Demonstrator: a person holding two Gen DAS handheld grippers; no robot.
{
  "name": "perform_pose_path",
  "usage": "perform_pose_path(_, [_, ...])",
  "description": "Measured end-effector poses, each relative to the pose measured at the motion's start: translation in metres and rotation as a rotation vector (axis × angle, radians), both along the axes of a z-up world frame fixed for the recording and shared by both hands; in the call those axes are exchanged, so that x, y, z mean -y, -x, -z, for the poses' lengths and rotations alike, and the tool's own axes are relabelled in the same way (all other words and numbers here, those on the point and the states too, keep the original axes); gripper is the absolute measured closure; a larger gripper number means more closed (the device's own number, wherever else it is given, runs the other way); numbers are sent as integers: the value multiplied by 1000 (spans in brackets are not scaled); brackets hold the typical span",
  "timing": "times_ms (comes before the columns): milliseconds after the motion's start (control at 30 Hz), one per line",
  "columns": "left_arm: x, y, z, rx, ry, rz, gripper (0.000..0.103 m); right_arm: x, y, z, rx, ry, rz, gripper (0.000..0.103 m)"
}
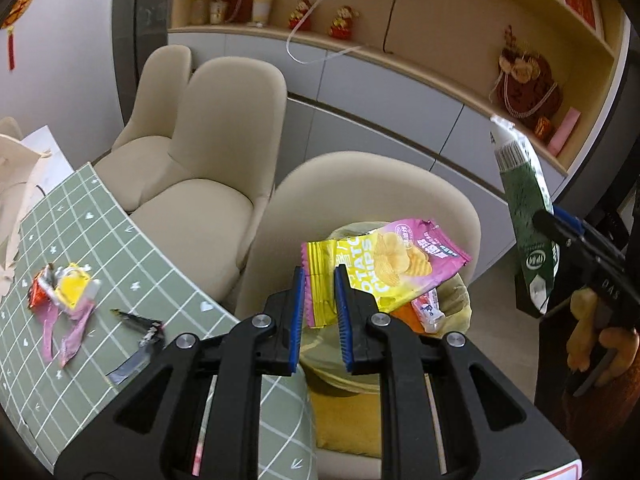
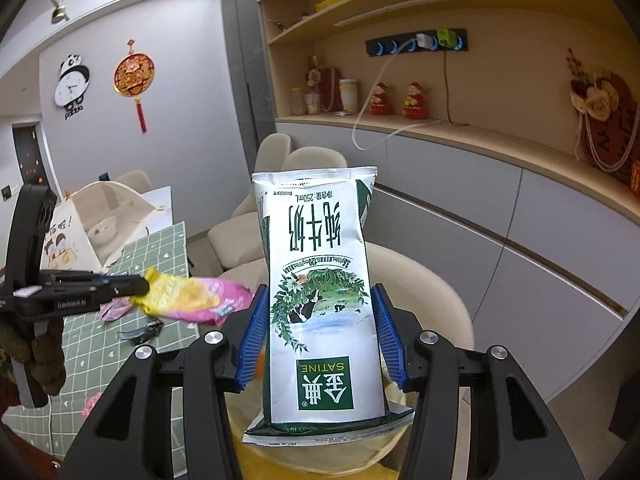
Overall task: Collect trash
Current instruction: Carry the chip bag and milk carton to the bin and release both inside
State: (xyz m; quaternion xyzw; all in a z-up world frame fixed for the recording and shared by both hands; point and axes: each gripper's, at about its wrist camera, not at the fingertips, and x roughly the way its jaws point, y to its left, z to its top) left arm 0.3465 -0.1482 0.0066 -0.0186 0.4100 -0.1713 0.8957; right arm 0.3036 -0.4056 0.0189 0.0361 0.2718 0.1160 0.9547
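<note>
Above the lined bin (image 1: 460,304), the left gripper (image 1: 318,276) is pinching a "POTATO CHIPS" bag (image 1: 384,260); the right gripper (image 2: 320,328), jaws wide, is clamping a "SATINE" milk pouch (image 2: 324,292).

Each fisheye view sits close behind its own tongs, looking forward and downward past them. Both share the shelf (image 1: 400,60) wall ahead, the beige chairs (image 2: 280,152) and the counter (image 1: 100,280) to their left.

beige chairs (image 1: 224,128), wooden shelf (image 1: 400,52), grey wall (image 2: 168,48)
</note>
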Motion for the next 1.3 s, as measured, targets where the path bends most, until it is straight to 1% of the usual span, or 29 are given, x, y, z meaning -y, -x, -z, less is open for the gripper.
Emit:
perform_pose_path(133, [19,-17,5,-13,-12,-18,89,18,-14,12,-15,-15,-4,55])
perform_pose_path(267, [42,-30,13,-20,-32,-1,88,30,-22,21,-29,-13,-7,55])
perform_pose_path(367, [64,-42,29,-56,-67,34,88,39,-29,32,-50,-24,-1,55])
perform_pose_path(433, [83,-49,44,-93,-98,78,88,45,-34,38,-64,-36,7,55])
perform_pose_path(533, [109,-55,68,-153,-172,134,88,50,-37,46,-85,-49,15,55])
perform_pose_path(567, [114,-56,74,-167,-182,145,88,51,-38,49,-92,-52,16,55])
perform_pose_path(633, [120,-59,85,-196,-180,154,87,53,-39,54,-107,-56,14,55])
perform_pose_path(700, [120,-62,88,-219,-146,152,83,51,-39,60,-123,-57,3,55])
perform_pose_path(767, [116,-65,88,-237,-105,145,75,47,-40,65,-139,-52,-12,55])
perform_pose_path(800, [114,-66,86,-240,-90,142,70,43,-41,69,-150,-52,-23,55])
perform_pose_path(867, [104,-66,80,-239,-47,120,64,35,-45,74,-171,-61,-48,55])
perform_pose_path(967, [81,-63,67,-234,24,59,61,19,-50,79,-189,-61,-101,55])
perform_pose_path(1000, [71,-61,62,-229,45,25,60,10,-55,81,-196,-56,-127,55])
perform_pose_path(1067, [56,-59,56,-221,62,-19,60,-4,-66,87,-222,-59,-173,55])
perform_pose_path(1167, [28,-51,48,-205,72,-88,59,-25,-88,111,-326,-72,-235,55])
perform_pose_path(1200, [19,-48,45,-201,74,-107,59,-34,-97,126,-396,-56,-245,55])
perform_pose_path(1267, [3,-41,41,-195,78,-135,59,-43,-104,145,-460,4,-246,55])
perform_pose_path(1300, [-6,-37,38,-190,81,-152,59,-45,-103,152,-473,35,-236,55])
